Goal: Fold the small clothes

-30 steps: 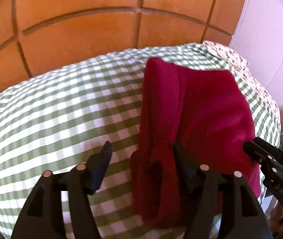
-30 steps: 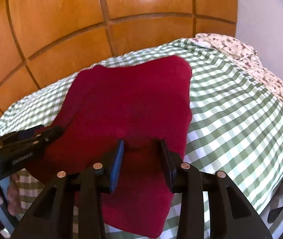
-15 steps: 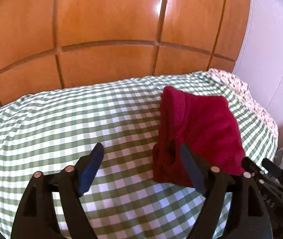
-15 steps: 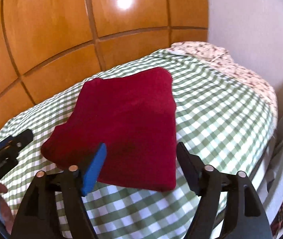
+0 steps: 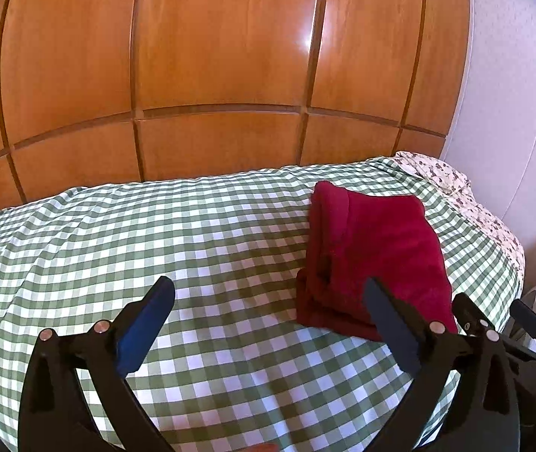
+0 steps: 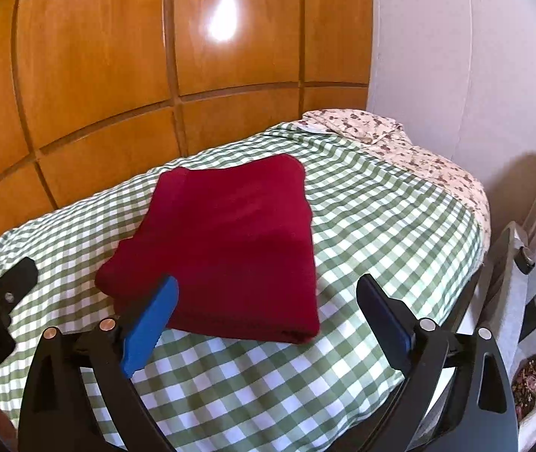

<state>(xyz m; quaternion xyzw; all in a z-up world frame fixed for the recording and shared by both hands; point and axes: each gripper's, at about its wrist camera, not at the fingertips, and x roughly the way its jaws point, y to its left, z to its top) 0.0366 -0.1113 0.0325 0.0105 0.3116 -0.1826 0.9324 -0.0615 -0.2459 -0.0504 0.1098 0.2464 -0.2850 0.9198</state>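
Note:
A dark red garment (image 5: 373, 248) lies folded into a rough rectangle on the green checked bedcover (image 5: 155, 233). In the right wrist view the red garment (image 6: 230, 241) fills the middle of the bed. My left gripper (image 5: 268, 293) hovers above the cover, to the left of and nearer than the garment, its jaws still opening with nothing between them. My right gripper (image 6: 266, 290) hangs just short of the garment's near edge, jaws also opening and holding nothing. The right gripper's black tips (image 5: 494, 324) show at the lower right of the left wrist view.
Wooden wardrobe panels (image 5: 211, 75) rise behind the bed. A floral sheet (image 6: 400, 143) lies at the far right end against a pale wall (image 6: 456, 56). Grey furniture (image 6: 524, 263) and a floral cloth (image 6: 535, 373) stand off the bed's right edge.
Both grippers let go of the red garment, opened wide and drew back and up from it. The garment now lies flat on the cover, farther off in both views.

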